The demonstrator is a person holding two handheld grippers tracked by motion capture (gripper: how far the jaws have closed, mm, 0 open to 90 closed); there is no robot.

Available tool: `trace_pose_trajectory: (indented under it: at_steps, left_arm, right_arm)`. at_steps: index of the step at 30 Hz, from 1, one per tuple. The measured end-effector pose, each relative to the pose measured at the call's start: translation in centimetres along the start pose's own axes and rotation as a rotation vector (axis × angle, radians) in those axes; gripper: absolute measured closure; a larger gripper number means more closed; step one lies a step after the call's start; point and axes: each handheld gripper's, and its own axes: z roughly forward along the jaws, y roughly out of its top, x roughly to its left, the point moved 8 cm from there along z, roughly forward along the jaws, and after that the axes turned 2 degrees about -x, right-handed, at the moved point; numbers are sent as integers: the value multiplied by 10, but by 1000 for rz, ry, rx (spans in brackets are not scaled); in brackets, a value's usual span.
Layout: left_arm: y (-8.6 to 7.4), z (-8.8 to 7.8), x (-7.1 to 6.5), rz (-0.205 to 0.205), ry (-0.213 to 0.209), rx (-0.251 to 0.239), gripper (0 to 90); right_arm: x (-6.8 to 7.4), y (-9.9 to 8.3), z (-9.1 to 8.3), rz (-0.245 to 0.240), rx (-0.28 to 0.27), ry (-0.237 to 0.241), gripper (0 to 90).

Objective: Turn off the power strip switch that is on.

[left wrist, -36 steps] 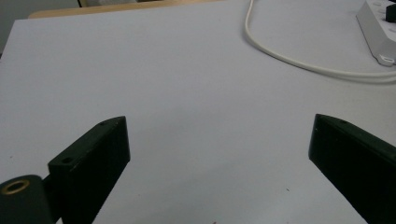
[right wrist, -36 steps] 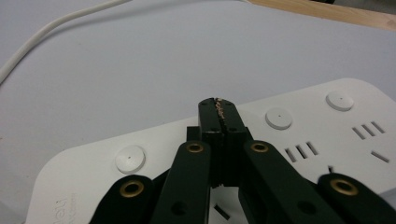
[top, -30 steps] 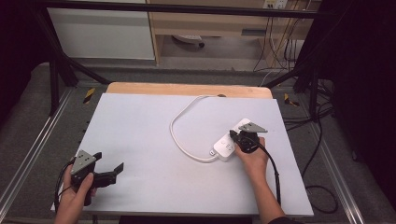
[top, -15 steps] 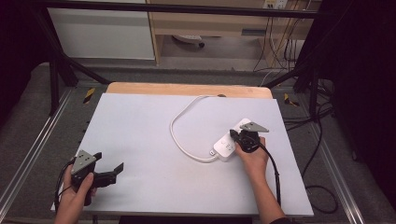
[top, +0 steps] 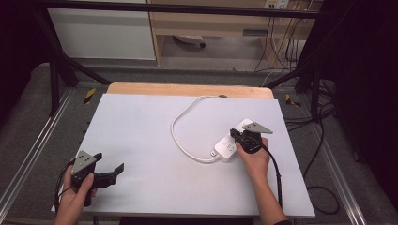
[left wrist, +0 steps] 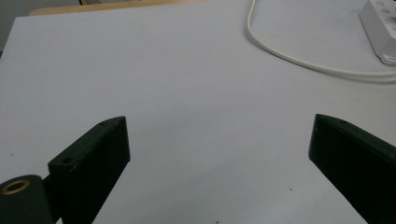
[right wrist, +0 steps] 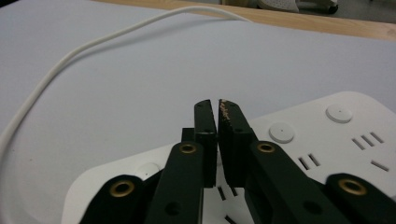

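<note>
Right gripper (top: 236, 136) fingers clenched over the power strip (top: 233, 141) (white); left gripper (top: 112, 171) released.

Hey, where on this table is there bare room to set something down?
The broad stretch of the table between the left gripper and the white cord is bare, as is the near edge between the two forearms. It is crowded on the right, where the right gripper sits over the power strip.

Lab, black frame (top: 56, 70), floor cables (top: 324, 140)
</note>
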Motion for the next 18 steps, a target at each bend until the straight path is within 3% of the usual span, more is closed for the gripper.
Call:
trace_pose_trajectory:
  at_steps: [2,5,7,9,12,16,18]
  left_arm:
    - [0,0,0,-1,0,-1,52]
    - [0,0,0,-4,0,-1,52]
    - [0,0,0,-3,0,-1,52]
    - [0,0,1,-6,2,0,52]
    - [0,-1,1,-6,3,-1,52]
    - [0,-1,1,-6,3,-1,52]
    - [0,-1,1,-6,3,-2,52]
  right_arm:
    - [0,1,-2,-1,-6,0,804]
    - [-1,5,-3,10,-32,9,684]
    - [0,10,-4,-9,-61,-2,565]
    - [-1,15,-6,8,-70,-19,478]
    - [0,24,-8,34,-81,-5,340]
    - [7,31,-11,42,-26,-1,96]
    - [12,34,-15,19,-24,-7,79]
